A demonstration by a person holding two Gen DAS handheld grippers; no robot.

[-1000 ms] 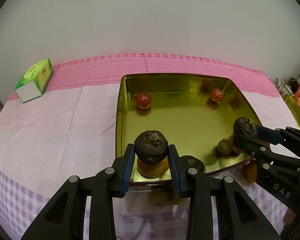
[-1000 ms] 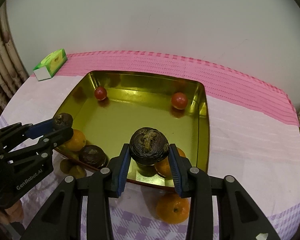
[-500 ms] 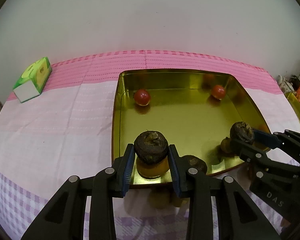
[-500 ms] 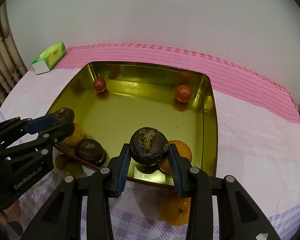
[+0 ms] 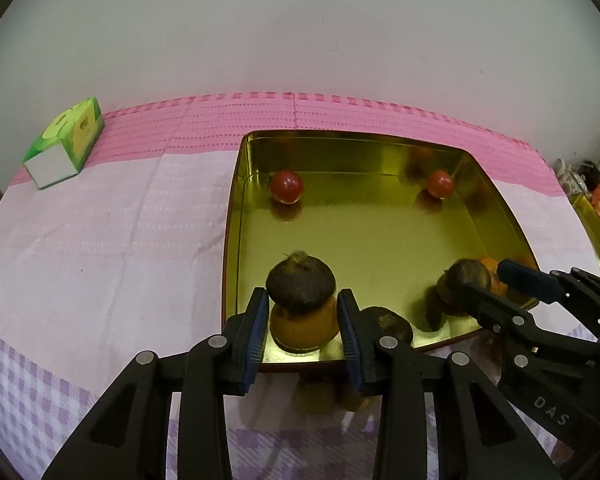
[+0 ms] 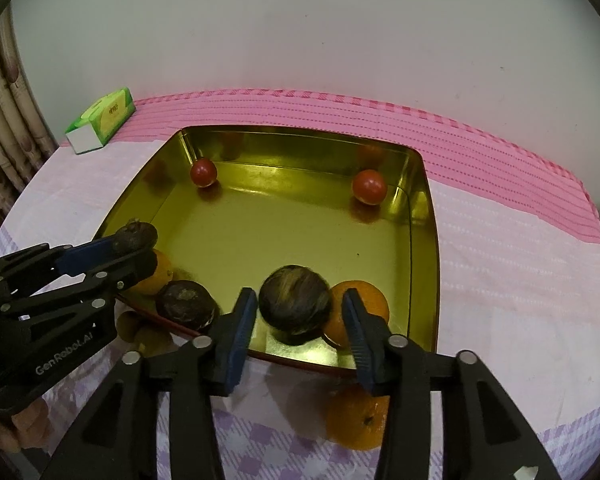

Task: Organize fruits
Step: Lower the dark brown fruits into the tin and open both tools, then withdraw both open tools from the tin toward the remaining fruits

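Hovering over the near edge of the gold tray point(image 5: 236, 240), the left tongs point(image 5: 302, 300) had just eased open a little, yet both pads lay against a dark fruit point(image 5: 300, 280), which sat atop an orange point(image 5: 302, 326) in the tray's near-left corner. The right tongs point(image 6: 299, 300) had also just widened and stood open. A second dark fruit point(image 6: 294, 304), blurred, lay between them inside the tray, clear of the right pad and just beside another orange point(image 6: 364, 300). A third dark fruit point(image 6: 186, 306) rested at the near wall. Two red fruits point(image 6: 204, 173) sat in the far corners. One more orange point(image 6: 358, 420) lay on the surface point(image 6: 520, 280) near the tray, with a green box point(image 6: 104, 120) far left.
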